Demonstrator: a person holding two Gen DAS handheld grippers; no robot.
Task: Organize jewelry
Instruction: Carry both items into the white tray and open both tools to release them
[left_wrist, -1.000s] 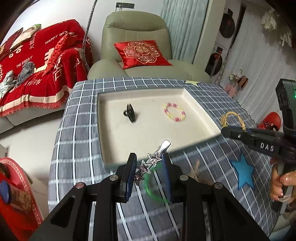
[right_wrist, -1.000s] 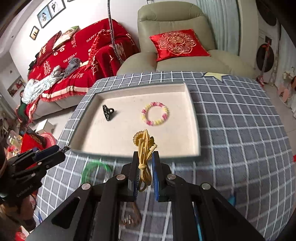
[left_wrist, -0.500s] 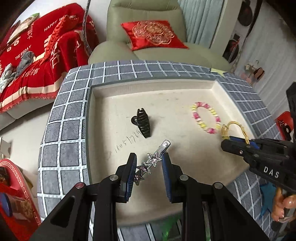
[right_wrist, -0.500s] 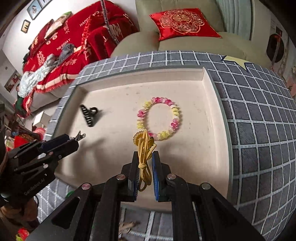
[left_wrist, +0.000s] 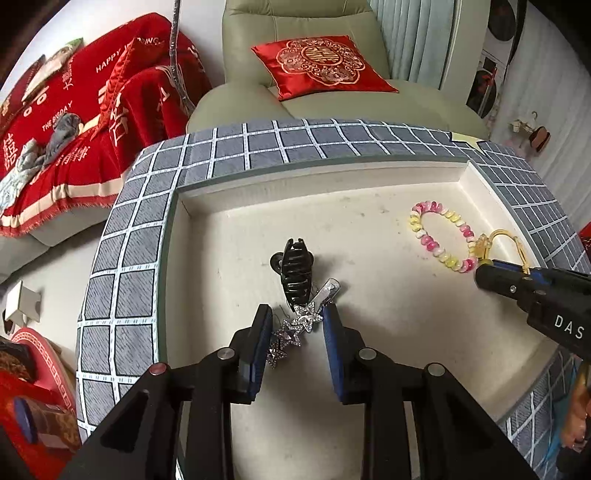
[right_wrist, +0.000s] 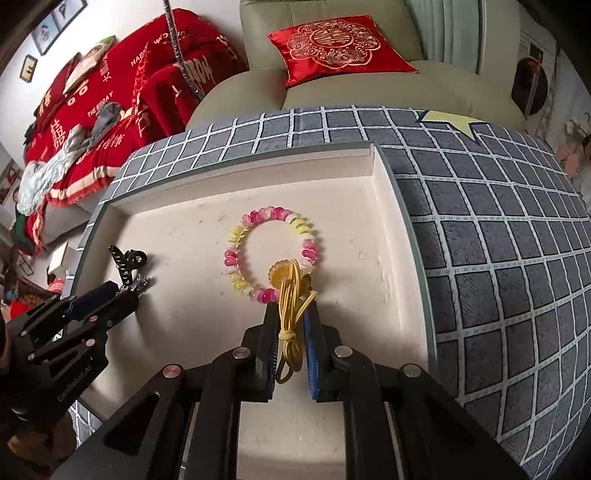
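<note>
Two grippers hang low over the cream tray (left_wrist: 476, 184), each pinching one piece. The left gripper (left_wrist: 297, 339) has its blue pads spread wide yet catching the rhinestone star hair clip (left_wrist: 295, 325) by its ends, the clip's metal tip just beside the black claw clip (left_wrist: 293, 271) lying on the tray floor. The right gripper (right_wrist: 291, 339) is pressed nearly together on the yellow cord charm (right_wrist: 288, 295), whose amber disc overlaps the near edge of the pink and yellow bead bracelet (right_wrist: 271, 253).

To set these down well, I would shift each piece sideways before letting go, so the star clip does not land on the claw clip and the cord does not tangle with the beads; then lower until the piece touches the floor and open slowly.

Compared with a second ago, both grippers have travelled from the checked table (right_wrist: 498, 258) edge to well inside the tray, and the green bangle is out of sight.
</note>
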